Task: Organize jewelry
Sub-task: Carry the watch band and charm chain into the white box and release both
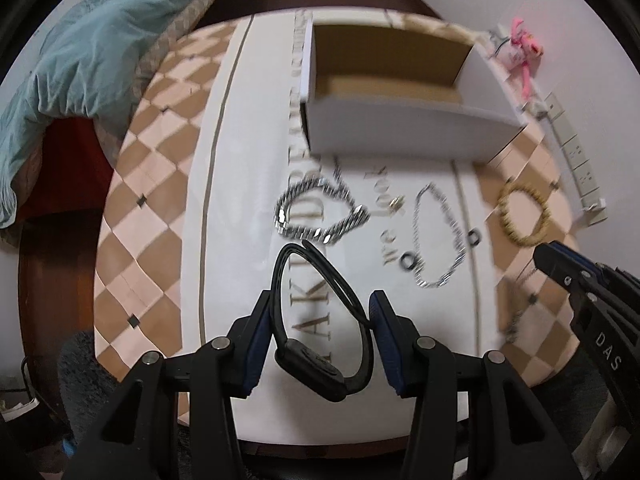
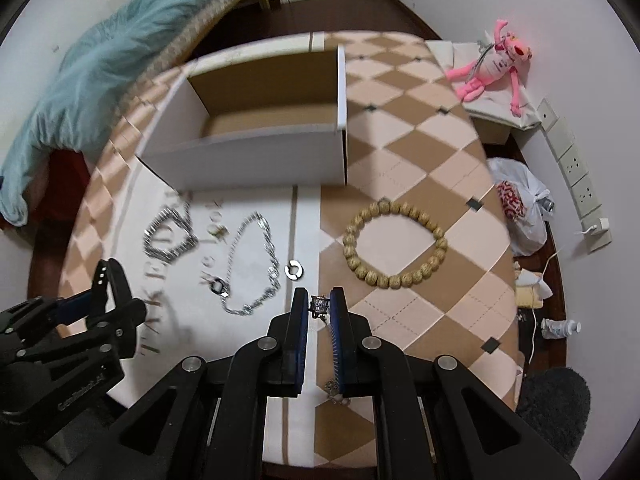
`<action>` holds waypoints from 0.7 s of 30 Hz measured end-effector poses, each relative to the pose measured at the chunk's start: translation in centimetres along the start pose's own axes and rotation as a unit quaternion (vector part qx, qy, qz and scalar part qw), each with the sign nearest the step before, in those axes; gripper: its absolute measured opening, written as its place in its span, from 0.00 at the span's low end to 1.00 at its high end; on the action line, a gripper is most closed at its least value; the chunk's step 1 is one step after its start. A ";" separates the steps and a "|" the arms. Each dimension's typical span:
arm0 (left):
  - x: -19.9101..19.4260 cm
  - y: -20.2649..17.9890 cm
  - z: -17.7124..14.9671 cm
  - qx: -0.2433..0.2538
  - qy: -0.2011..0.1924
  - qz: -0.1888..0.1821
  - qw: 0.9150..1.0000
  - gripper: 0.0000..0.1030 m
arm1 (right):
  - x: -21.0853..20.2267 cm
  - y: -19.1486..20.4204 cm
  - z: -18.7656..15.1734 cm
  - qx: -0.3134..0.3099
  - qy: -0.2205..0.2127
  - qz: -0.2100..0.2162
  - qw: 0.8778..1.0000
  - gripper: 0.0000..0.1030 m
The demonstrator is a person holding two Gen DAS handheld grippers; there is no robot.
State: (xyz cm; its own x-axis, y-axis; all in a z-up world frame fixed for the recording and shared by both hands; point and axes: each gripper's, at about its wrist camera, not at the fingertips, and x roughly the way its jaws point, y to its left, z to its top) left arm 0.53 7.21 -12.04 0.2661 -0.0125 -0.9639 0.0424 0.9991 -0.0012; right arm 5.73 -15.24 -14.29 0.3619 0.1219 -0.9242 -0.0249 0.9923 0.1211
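Pick step: left gripper clamps black watch at frame bottom, right gripper pinches thin chain bottom centre; next, carry both to white box upper centre.

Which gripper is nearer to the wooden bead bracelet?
Right. The right gripper hovers just beside the wooden bead bracelet, while the left gripper is across the table, beyond the silver chains.

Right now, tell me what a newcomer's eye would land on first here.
The open white box stands at the back of the checkered table, with the ring of tan beads lying in front of it. Nearer, the left gripper holds a black watch, and the right gripper pinches a small chain.
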 end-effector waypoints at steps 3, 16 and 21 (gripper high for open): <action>-1.5 -3.1 2.9 0.000 -0.018 -0.009 1.000 0.43 | -1.9 0.0 0.7 0.008 -0.018 0.014 1.000 0.11; -5.4 -5.3 12.3 -0.008 -0.082 -0.070 0.994 0.43 | -9.8 0.0 8.4 0.022 -0.092 0.086 0.992 0.11; -6.2 -4.8 16.1 -0.012 -0.095 -0.085 0.992 0.43 | -11.6 0.3 12.7 0.012 -0.113 0.099 0.989 0.11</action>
State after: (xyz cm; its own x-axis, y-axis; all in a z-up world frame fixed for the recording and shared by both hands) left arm 14.21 1.86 -1.77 0.4336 -0.1854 -0.8818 0.0800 0.9827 -0.1673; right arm 13.34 -16.66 1.02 0.5506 0.3029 -0.7779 -0.0950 0.9485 0.3021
